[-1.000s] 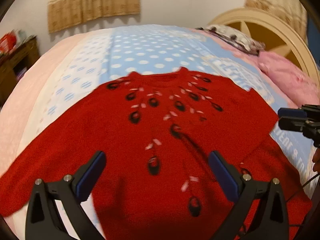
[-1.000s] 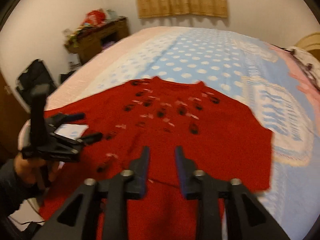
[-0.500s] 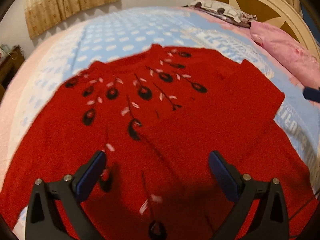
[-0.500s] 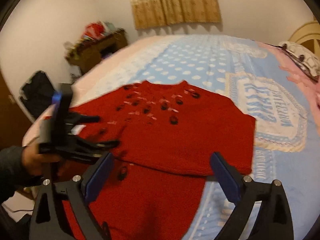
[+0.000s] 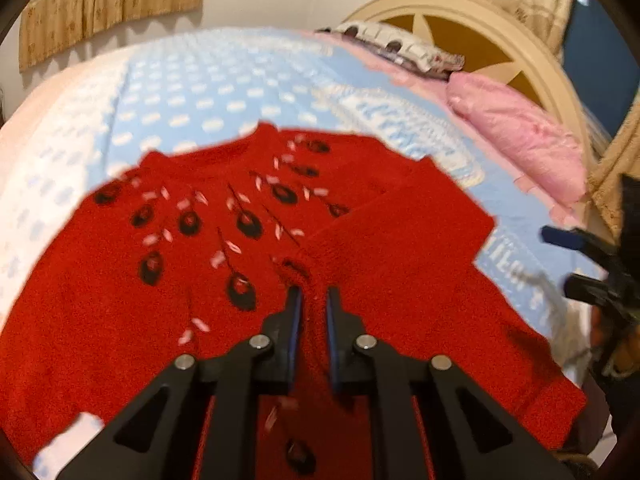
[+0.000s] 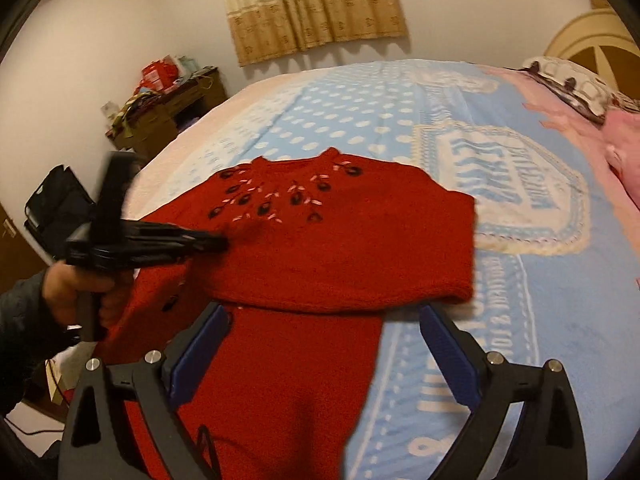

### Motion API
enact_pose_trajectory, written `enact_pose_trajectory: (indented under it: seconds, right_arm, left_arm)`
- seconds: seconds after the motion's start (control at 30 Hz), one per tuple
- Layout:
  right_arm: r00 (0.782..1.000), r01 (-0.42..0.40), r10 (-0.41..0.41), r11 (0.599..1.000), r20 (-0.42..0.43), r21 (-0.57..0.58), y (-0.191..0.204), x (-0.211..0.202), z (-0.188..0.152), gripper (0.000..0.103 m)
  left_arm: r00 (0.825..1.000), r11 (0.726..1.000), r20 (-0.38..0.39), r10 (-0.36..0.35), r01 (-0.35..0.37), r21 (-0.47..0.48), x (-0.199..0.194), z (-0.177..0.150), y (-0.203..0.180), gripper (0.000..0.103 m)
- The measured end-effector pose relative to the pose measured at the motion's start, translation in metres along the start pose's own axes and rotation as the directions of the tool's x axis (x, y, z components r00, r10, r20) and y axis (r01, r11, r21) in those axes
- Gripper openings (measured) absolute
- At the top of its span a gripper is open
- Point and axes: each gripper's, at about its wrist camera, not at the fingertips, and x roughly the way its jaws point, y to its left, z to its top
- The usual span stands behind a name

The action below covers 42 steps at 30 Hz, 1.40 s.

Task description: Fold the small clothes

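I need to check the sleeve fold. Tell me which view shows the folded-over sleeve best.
The right wrist view: the folded sleeve lies whole across the red sweater, with its lower edge clear. The left wrist view shows it blurred, partly behind the left tool.

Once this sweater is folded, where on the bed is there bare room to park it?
Bare bedspread lies beyond the red sweater's collar, toward the curtain, and on the printed blue area to its right, short of the pink pillow. It is crowded near the sweater's left half, where the left gripper pinches the knit.
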Motion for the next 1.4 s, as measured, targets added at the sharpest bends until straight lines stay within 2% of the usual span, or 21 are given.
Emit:
enact_pose_trajectory:
  seconds: [0.17, 0.33, 0.4, 0.6, 0.73, 0.9, 0.93, 1.0, 1.07, 1.23, 1.4]
  right_arm:
    - [1.000, -0.006, 0.004, 0.999, 0.029, 0.053, -0.011, -0.013, -0.001, 0.097]
    - [0.999, -0.012, 0.011, 0.999, 0.033, 0.033, -0.002, -0.018, 0.000, 0.097]
    - [1.000, -0.014, 0.014, 1.000, 0.028, 0.020, 0.004, -0.016, -0.001, 0.097]
    - [0.999, -0.028, 0.029, 0.999, 0.015, -0.018, 0.019, -0.010, -0.006, 0.097]
    - [0.999, -0.038, 0.038, 0.999, 0.000, -0.023, 0.023, -0.006, -0.008, 0.097]
    - [0.999, -0.033, 0.032, 0.999, -0.018, -0.036, 0.026, -0.002, -0.010, 0.097]
    - [0.999, -0.033, 0.032, 0.999, -0.020, -0.032, 0.026, -0.001, -0.010, 0.097]
    - [0.999, -0.035, 0.034, 0.999, -0.029, -0.027, 0.025, 0.000, -0.011, 0.097]
    - [0.999, -0.033, 0.031, 0.999, -0.039, -0.034, 0.026, 0.001, -0.012, 0.097]
    - [0.998, -0.025, 0.021, 0.998, -0.061, -0.054, 0.027, 0.005, -0.015, 0.097]
    - [0.998, -0.025, 0.024, 0.999, -0.059, -0.023, 0.023, 0.009, -0.016, 0.097]
  left_arm:
    - [0.997, 0.999, 0.058, 0.051, -0.051, 0.000, -0.038, 0.002, 0.024, 0.009]
    - [0.995, 0.997, 0.068, 0.069, -0.066, -0.044, -0.041, -0.002, 0.051, 0.009]
    - [0.996, 0.997, 0.073, 0.056, -0.052, -0.064, -0.044, -0.009, 0.060, 0.008]
    - [0.994, 0.991, 0.073, 0.081, -0.072, -0.113, -0.050, -0.025, 0.085, 0.008]
    - [0.992, 0.984, 0.074, 0.100, -0.087, -0.153, -0.049, -0.033, 0.102, 0.008]
    - [0.995, 0.975, 0.029, 0.100, -0.092, -0.204, -0.022, -0.043, 0.116, 0.008]
    - [0.995, 0.974, 0.021, 0.097, -0.091, -0.208, -0.016, -0.046, 0.117, 0.008]
    - [0.991, 0.972, 0.008, 0.137, -0.133, -0.193, -0.007, -0.050, 0.118, 0.008]
    - [0.990, 0.971, 0.005, 0.139, -0.136, -0.195, -0.002, -0.052, 0.121, 0.008]
    - [0.994, 0.973, 0.021, 0.112, -0.105, -0.206, -0.008, -0.056, 0.127, 0.008]
    - [0.993, 0.970, 0.044, 0.113, -0.100, -0.223, -0.021, -0.056, 0.132, 0.008]
